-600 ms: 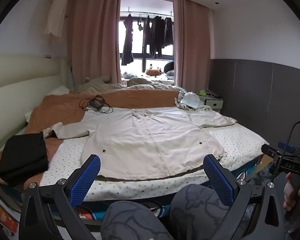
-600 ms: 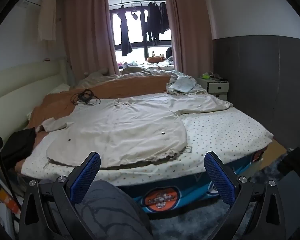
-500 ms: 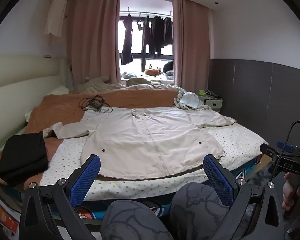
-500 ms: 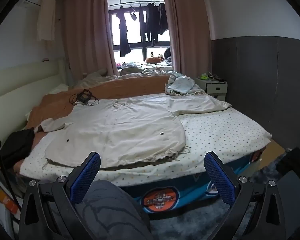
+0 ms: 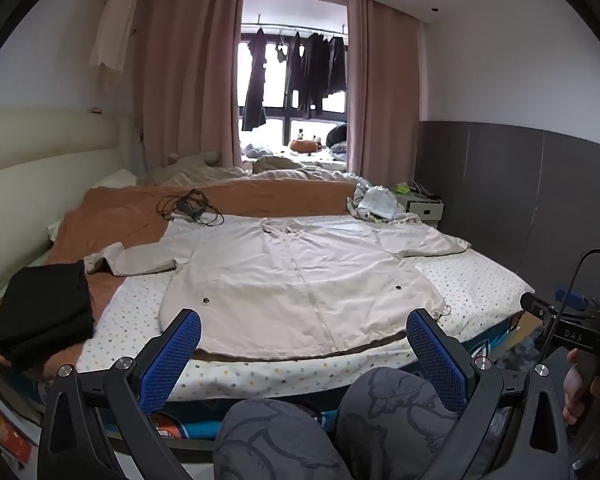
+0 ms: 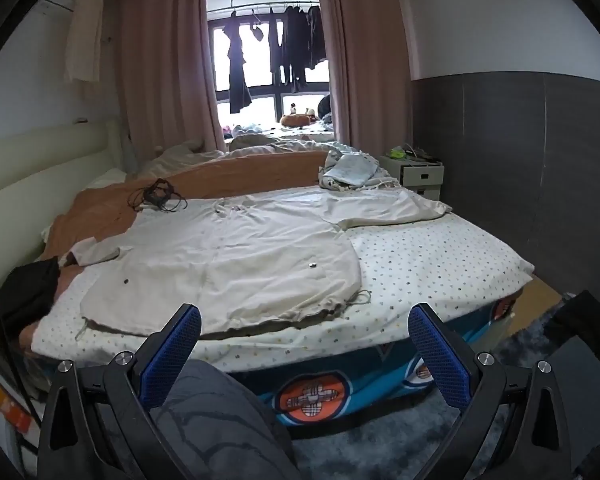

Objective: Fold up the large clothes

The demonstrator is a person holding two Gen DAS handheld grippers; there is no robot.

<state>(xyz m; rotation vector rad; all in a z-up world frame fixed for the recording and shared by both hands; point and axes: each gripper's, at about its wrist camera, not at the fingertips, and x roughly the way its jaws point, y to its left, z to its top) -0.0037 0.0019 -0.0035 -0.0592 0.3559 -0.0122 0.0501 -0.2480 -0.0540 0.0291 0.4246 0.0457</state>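
Pre-grasp: your left gripper (image 5: pixel 303 354) and right gripper (image 6: pixel 305 354) both gape empty, short of the jacket (image 5: pixel 300 280). Next, reach its near hem corners.

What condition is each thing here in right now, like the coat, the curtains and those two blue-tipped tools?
Beige coat: spread flat on the bed, front up, sleeves out, unfolded.
Black garment: folded, lying at the bed's left edge.
Curtains: drawn apart.
Black cable: loosely tangled on the orange blanket.
Left tool: open, empty.
Right tool: open, empty.
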